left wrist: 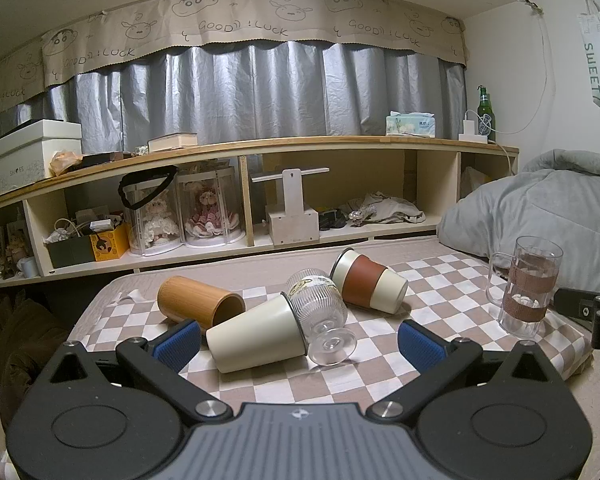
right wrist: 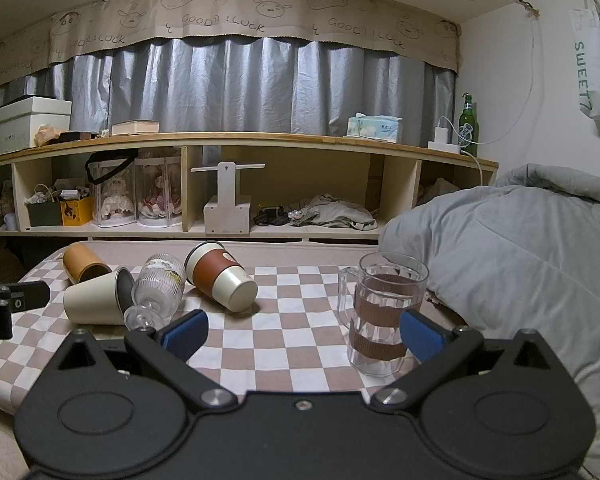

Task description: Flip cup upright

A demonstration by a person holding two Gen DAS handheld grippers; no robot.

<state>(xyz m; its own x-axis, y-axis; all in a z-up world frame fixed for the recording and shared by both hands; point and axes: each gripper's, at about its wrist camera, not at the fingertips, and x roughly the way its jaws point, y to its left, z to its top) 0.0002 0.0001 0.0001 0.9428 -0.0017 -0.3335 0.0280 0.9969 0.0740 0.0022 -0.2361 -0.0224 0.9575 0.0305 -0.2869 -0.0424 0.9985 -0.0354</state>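
Several cups lie on their sides on a checkered cloth [left wrist: 380,344]: a bamboo cup [left wrist: 198,300], a cream cup [left wrist: 256,338], a ribbed glass goblet [left wrist: 320,312] and a cream cup with a brown sleeve [left wrist: 368,280]. A clear glass mug with brown bands [left wrist: 526,288] stands upright at the right. My left gripper [left wrist: 298,340] is open, its blue pads either side of the cream cup and goblet, just short of them. My right gripper [right wrist: 302,332] is open and empty, with the upright mug [right wrist: 382,312] just inside its right pad. The fallen cups show left in the right wrist view [right wrist: 156,288].
A grey duvet [right wrist: 500,260] is piled at the right of the bed. A long wooden shelf [left wrist: 260,208] with boxes, dolls and clothes runs along the back under grey curtains. The cloth's front edge hangs near the bed edge.
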